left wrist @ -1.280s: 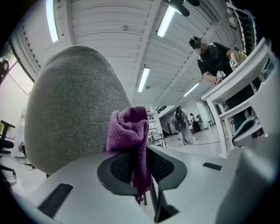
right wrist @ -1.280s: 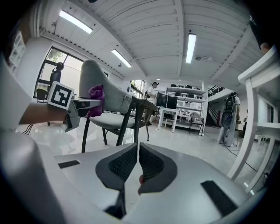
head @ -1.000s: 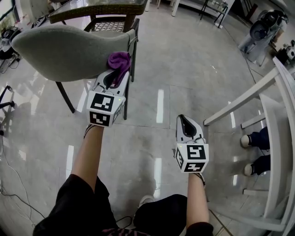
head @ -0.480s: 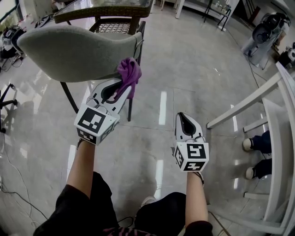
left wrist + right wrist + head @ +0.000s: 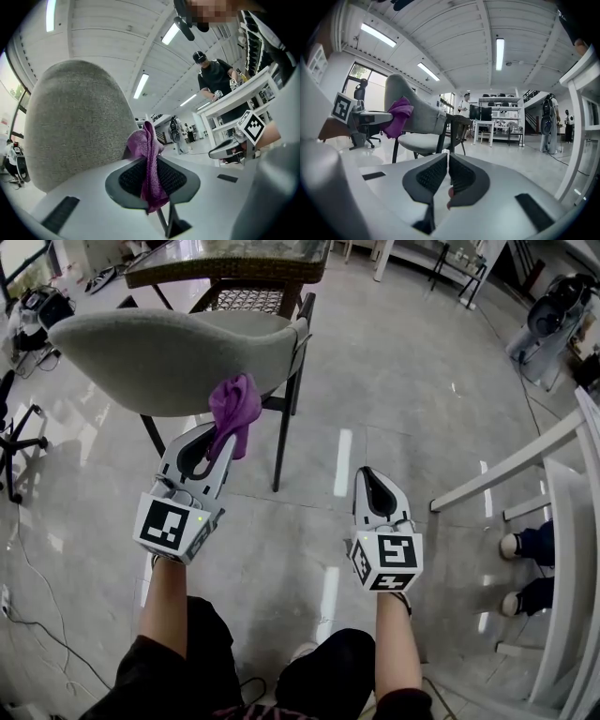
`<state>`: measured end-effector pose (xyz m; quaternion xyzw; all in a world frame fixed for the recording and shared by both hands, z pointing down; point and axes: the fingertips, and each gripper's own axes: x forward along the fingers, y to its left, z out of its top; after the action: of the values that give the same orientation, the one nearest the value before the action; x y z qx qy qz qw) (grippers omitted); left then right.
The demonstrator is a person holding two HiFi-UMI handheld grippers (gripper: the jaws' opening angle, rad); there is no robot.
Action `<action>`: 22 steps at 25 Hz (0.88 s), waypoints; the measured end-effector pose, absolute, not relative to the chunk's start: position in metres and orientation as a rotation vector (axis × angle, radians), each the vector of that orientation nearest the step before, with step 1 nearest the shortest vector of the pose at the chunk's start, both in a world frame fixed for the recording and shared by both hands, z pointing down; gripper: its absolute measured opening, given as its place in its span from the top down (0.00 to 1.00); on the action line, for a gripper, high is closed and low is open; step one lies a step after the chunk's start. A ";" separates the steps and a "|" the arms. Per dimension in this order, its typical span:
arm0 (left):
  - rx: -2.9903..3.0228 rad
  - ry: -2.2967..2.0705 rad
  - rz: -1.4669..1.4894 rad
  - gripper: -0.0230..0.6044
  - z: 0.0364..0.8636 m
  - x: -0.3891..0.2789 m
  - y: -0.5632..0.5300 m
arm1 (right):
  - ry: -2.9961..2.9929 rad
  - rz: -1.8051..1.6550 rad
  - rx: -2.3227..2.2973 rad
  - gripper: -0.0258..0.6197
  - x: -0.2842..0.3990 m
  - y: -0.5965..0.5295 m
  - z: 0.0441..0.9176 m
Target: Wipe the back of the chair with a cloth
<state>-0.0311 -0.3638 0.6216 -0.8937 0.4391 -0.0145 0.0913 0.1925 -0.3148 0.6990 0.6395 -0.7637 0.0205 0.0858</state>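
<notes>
Left gripper (image 5: 217, 435) clamps the cloth (image 5: 234, 407) at the chair back (image 5: 169, 357), upper left. Right gripper (image 5: 373, 482) jaws meet, empty. Rubbing friction could tug the cloth free

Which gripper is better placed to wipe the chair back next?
Left. The left gripper is shut on the purple cloth, right at the grey chair back. The right gripper is shut on nothing, away from the chair.

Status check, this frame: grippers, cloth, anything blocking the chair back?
Left gripper shut on purple cloth, cloth at grey chair back lower edge. Right gripper shut, empty, off to the side. No obstruction seen.
</notes>
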 end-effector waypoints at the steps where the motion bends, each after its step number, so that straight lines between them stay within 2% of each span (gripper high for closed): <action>1: -2.650 1.320 -0.045 0.84 0.620 -0.034 -0.363 | -2.280 0.063 1.906 0.91 0.192 -0.317 0.696; 16: -2.665 1.332 -0.050 0.84 0.557 -0.038 -0.353 | -2.323 0.196 1.910 0.92 0.193 -0.319 0.627; 22: -2.704 1.398 -0.202 0.84 0.535 -0.056 -0.345 | -2.309 0.225 1.893 0.92 0.191 -0.306 0.583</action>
<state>-0.0556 -0.3449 0.5352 -0.8854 0.4578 -0.0663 0.0454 0.1915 -0.3055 0.5826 0.6305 -0.7691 0.0749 0.0733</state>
